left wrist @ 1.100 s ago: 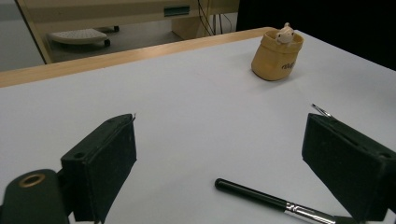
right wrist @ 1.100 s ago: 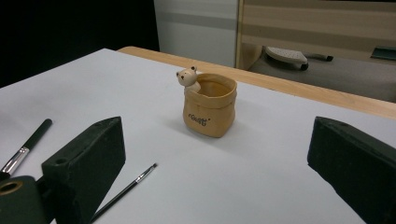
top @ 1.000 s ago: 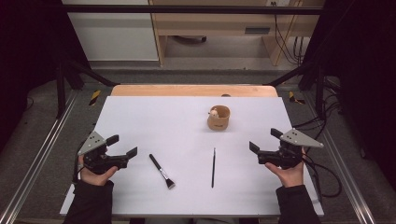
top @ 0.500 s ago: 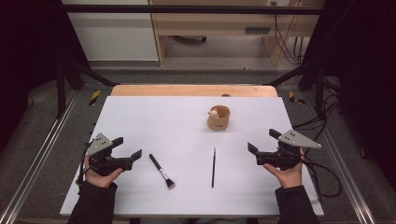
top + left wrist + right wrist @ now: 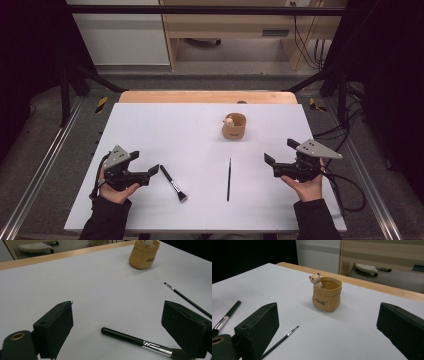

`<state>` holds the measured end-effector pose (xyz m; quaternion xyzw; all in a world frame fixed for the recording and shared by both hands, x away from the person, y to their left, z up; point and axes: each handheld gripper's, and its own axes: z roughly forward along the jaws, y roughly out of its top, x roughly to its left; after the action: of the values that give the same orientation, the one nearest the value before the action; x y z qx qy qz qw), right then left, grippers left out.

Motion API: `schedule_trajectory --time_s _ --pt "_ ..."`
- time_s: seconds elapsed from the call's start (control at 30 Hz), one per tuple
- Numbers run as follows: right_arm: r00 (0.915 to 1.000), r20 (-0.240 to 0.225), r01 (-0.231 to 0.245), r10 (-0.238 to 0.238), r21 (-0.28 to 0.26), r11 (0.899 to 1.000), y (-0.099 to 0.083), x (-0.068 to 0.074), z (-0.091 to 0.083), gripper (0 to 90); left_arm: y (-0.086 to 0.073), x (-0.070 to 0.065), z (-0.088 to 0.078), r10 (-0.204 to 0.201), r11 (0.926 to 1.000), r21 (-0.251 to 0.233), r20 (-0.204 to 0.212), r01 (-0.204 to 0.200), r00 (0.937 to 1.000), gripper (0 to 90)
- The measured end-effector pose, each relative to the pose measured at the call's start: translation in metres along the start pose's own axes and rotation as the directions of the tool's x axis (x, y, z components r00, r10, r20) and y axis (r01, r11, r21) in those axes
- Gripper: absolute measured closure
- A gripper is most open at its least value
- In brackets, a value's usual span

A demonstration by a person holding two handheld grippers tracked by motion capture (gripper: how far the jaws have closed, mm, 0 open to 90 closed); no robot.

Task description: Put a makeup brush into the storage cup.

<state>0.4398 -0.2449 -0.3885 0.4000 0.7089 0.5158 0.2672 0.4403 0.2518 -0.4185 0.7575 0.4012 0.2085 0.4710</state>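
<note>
A thick brush with a black handle and silver ferrule lies on the white table, left of centre. My left gripper is open just left of its handle tip. In the left gripper view the brush lies between the jaws, low on the right. A thin black brush lies mid-table. Behind it stands a tan cup with a small bear figure on its rim. My right gripper is open and empty at the right, facing the cup and the thin brush.
A wooden strip runs along the table's far edge. Metal frame rails flank both sides, and cables trail off at the right. Beyond the table stand a cabinet and a wooden desk.
My left gripper has slid right and a little nearer, so its jaws now reach the thick brush's handle. The right gripper has barely moved.
</note>
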Motion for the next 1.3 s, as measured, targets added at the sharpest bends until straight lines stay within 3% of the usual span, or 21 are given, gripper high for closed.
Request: schedule_trajectory --time_s 0.53,1.0,1.3 --pt "1.0 -0.001 -0.002 0.002 0.002 1.0 0.0 0.001 0.0 4.6 -0.011 -0.015 0.021 0.004 0.9963 0.086 -0.009 -0.003 0.9999 9.9" --pt "1.0 -0.001 0.0 0.0 0.003 1.0 -0.001 0.001 0.001 4.6 -0.021 -0.03 0.04 0.017 0.9836 0.18 -0.018 -0.014 0.9997 10.6" --pt "1.0 -0.002 0.002 -0.002 0.005 1.0 -0.001 0.001 0.001 4.5 -0.025 -0.035 0.047 0.013 0.9765 0.216 -0.021 -0.009 0.9997 11.5"
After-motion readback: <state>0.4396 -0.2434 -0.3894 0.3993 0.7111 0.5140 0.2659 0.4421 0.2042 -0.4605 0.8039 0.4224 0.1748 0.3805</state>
